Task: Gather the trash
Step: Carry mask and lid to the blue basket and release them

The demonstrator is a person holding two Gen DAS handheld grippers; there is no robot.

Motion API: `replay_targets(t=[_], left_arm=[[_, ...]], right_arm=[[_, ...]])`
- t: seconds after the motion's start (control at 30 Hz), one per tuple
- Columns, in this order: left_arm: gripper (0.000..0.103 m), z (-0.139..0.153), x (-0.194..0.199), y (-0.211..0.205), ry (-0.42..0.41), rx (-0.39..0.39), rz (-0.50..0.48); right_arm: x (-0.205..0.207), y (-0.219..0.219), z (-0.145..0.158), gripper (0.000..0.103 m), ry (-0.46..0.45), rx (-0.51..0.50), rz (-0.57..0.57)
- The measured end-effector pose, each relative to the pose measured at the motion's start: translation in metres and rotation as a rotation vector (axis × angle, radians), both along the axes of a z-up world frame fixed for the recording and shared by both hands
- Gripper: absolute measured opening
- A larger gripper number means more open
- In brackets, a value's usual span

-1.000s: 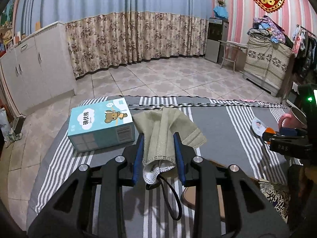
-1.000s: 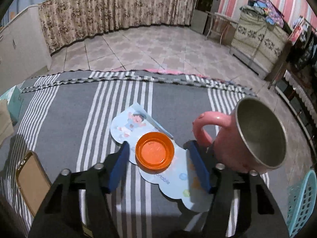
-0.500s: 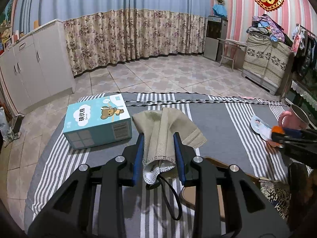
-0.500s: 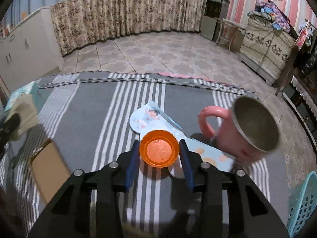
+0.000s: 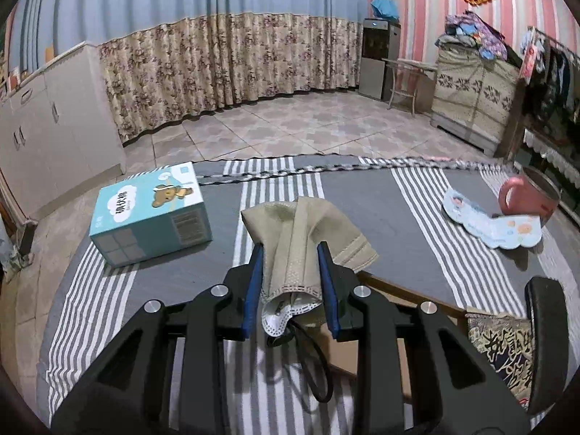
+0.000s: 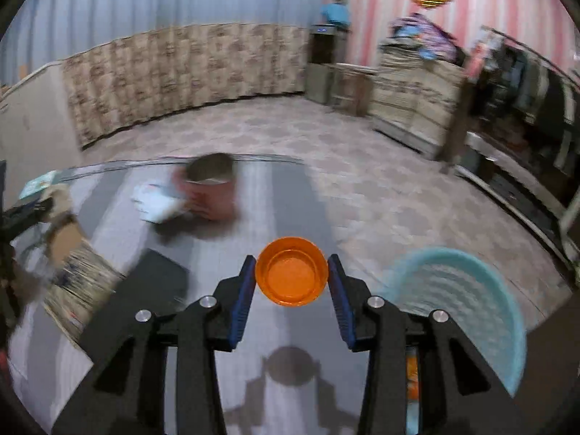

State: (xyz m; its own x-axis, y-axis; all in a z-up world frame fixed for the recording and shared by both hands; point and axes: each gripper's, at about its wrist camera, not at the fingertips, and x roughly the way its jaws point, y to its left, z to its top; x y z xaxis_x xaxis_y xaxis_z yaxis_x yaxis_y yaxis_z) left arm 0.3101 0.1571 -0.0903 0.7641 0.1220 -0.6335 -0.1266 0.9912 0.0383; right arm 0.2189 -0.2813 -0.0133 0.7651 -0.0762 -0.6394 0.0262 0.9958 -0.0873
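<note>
My left gripper [image 5: 290,272] is shut on a beige face mask [image 5: 304,232] and holds it above the grey striped tablecloth [image 5: 398,210]; its black ear loop hangs below. My right gripper [image 6: 291,279] is shut on an orange plastic cap [image 6: 291,276] and holds it in the air near the table's right end, beside a light blue basket [image 6: 467,301] at lower right. A blue printed wrapper [image 5: 489,223] lies flat on the cloth next to the pink mug [image 5: 525,195]; both show blurred in the right wrist view.
A teal tissue box [image 5: 152,214] stands at the left of the table. A brown flat object [image 5: 391,322] and a patterned cushion [image 5: 500,348] lie under and right of my left gripper. The tiled floor [image 5: 290,123] lies beyond the table.
My right gripper closed on the orange cap, lifted it off the wrapper and swung right toward the blue basket. My left gripper still holds the mask, nearly still.
</note>
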Motion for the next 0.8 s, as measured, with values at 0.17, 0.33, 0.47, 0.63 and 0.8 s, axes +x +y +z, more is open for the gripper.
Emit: replay_targets(t=[0.17, 0.33, 0.47, 0.63, 0.8], left_arm=[[0.028, 0.014, -0.008, -0.014, -0.019, 0.048, 0.009], [0.028, 0.058, -0.030, -0.057, -0.091, 0.060, -0.056], [0.029, 0.085, -0.049, -0.118, -0.147, 0.088, -0.143], [0.030, 0.087, -0.068, -0.227, -0.143, 0.010, -0.327], [0.030, 0.057, -0.084, -0.350, -0.082, -0.014, -0.538]], right_arm=[[-0.028, -0.077, -0.001, 0.040, -0.017, 0.004, -0.132], [-0.042, -0.127, -0.009, 0.040, -0.064, 0.035, -0.207], [-0.035, -0.151, -0.013, 0.040, -0.075, 0.087, -0.225], [-0.031, -0.170, -0.029, 0.040, -0.064, 0.109, -0.253], [-0.037, -0.191, -0.028, 0.040, -0.086, 0.124, -0.297]])
